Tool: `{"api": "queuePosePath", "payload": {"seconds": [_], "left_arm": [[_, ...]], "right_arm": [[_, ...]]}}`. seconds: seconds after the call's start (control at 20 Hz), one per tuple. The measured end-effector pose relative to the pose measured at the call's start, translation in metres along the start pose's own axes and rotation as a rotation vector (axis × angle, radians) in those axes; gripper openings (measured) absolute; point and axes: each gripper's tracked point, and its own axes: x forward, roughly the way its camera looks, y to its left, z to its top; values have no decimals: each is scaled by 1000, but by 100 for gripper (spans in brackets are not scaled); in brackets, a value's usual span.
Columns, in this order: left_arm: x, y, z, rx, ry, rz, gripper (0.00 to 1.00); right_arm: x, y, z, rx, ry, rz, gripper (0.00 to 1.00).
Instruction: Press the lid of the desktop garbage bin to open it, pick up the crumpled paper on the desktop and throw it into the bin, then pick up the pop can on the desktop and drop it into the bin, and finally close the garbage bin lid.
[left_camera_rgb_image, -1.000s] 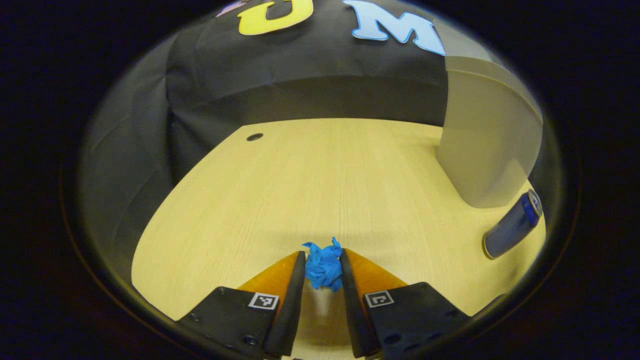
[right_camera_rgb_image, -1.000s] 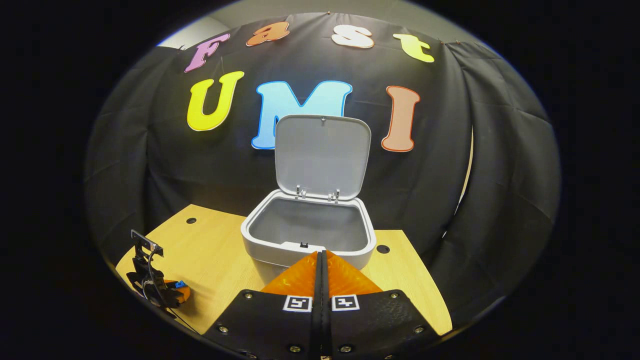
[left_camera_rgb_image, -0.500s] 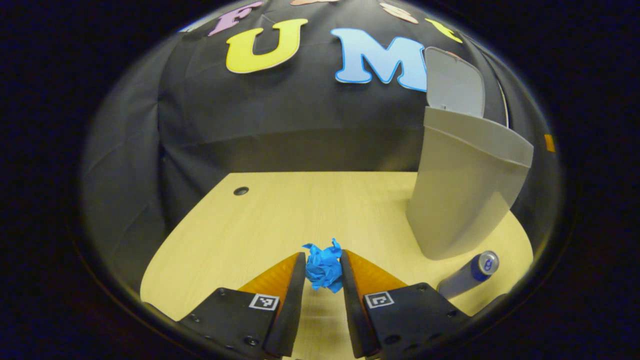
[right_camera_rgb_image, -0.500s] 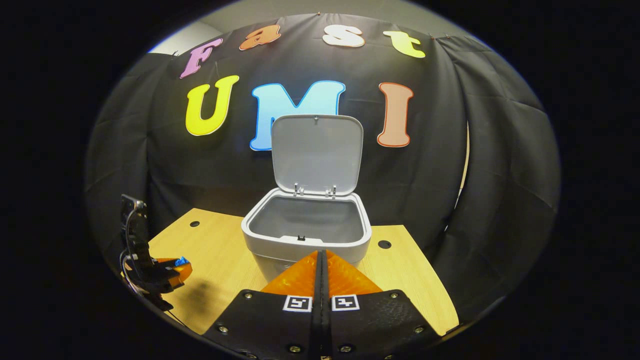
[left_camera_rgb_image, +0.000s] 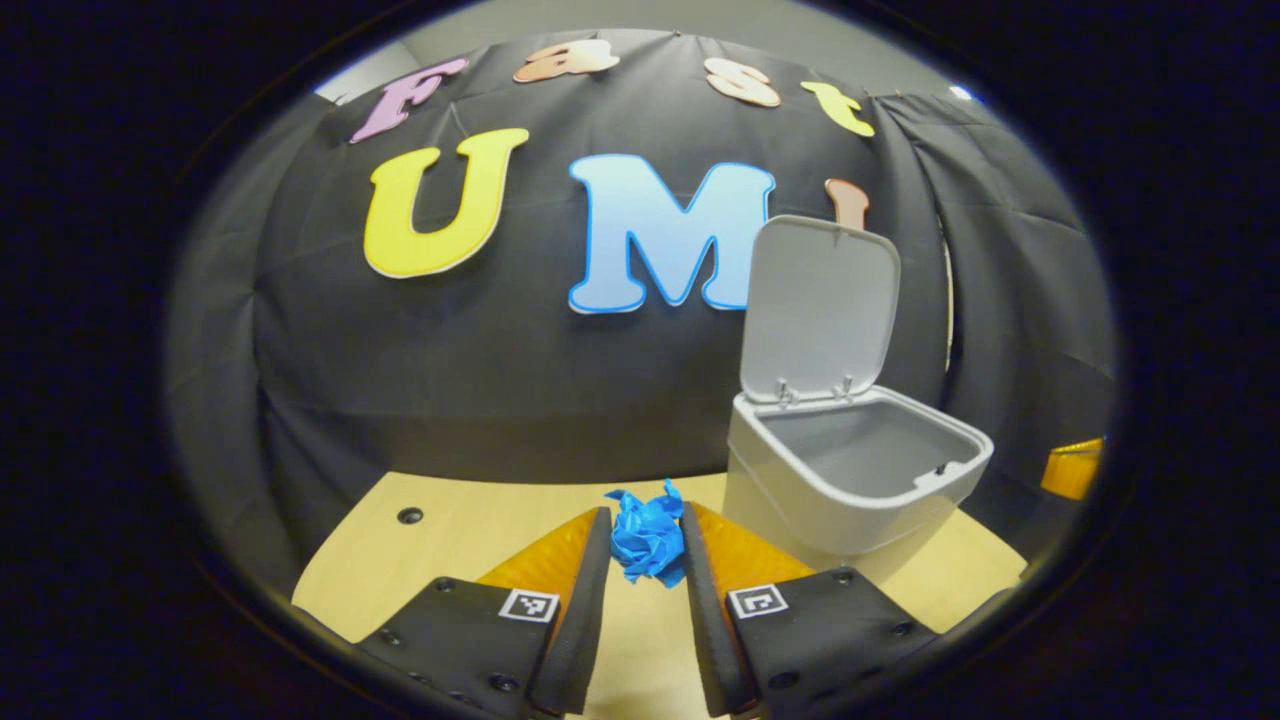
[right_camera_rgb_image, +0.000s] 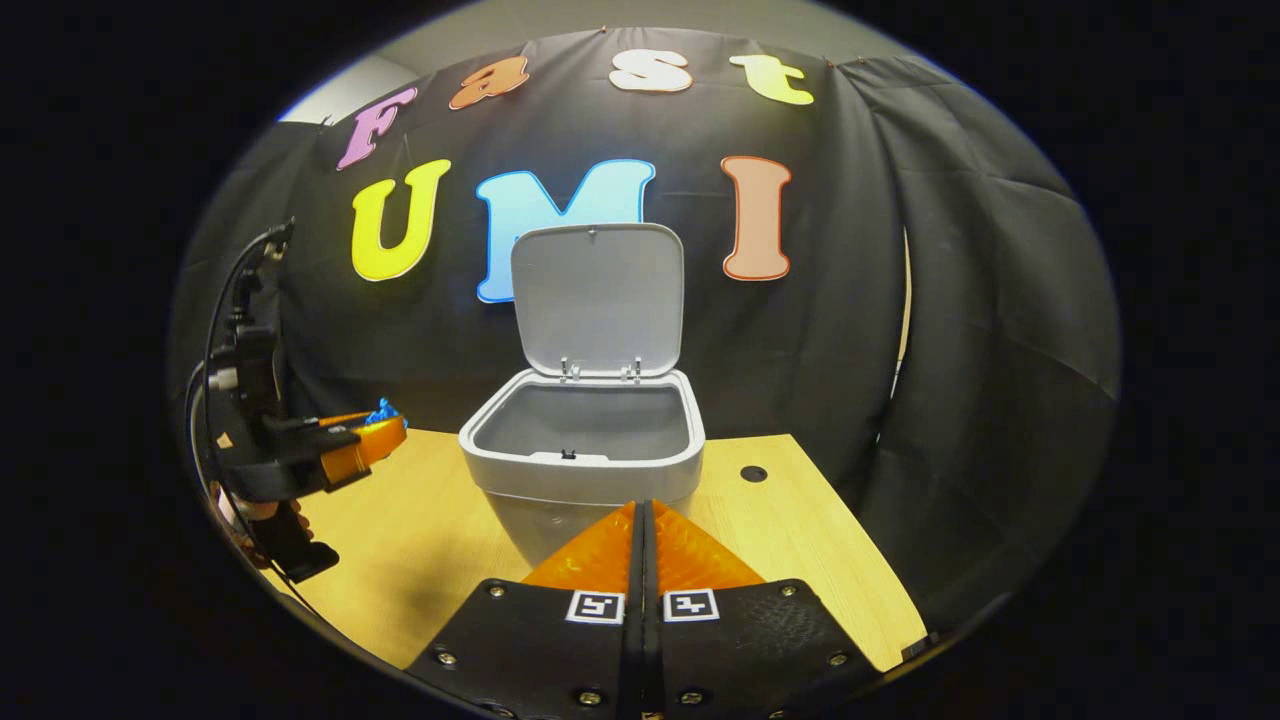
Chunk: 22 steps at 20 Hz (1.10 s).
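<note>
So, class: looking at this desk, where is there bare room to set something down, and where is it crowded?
Bare wood lies on the desk left of the bin, out to the cable hole, and right of the bin around the other hole. It is crowded mid-desk: the bin with raised lid, the left tongs carrying crumpled paper, and the shut right tongs.

Pale wood-grain tabletop (right_camera_rgb_image: 810, 530) lies below and ahead of the jaws, two dark round holes (right_camera_rgb_image: 753, 473) near its far edge. Black cloth wall (right_camera_rgb_image: 980, 330) hangs creased behind and round both sides. Above it, a strip of pale grey ceiling (right_camera_rgb_image: 560, 25). Dim, even light.
</note>
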Motion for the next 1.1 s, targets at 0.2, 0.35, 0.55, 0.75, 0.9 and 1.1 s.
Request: {"api": "queuePosePath", "payload": {"seconds": [0.2, 0.35, 0.55, 0.75, 0.9, 1.1], "left_arm": [[15, -46, 34, 26, -53, -84, 49], [29, -99, 43, 57, -65, -179, 50], [39, -121, 36, 73, -41, -218, 50], [45, -123, 29, 63, -21, -219, 75], [46, -115, 28, 62, -14, -201, 82], [41, -102, 30, 64, -14, -181, 79]], "right_arm": [[-7, -17, -3, 21, -7, -40, 0], [-15, -40, -5, 56, -12, -100, 0], [-24, -59, -12, 92, -8, -156, 0], [-28, -64, -19, 107, 1, -183, 0], [-26, -60, -20, 104, 5, -177, 0], [-20, -48, -20, 97, 11, -150, 0]]}}
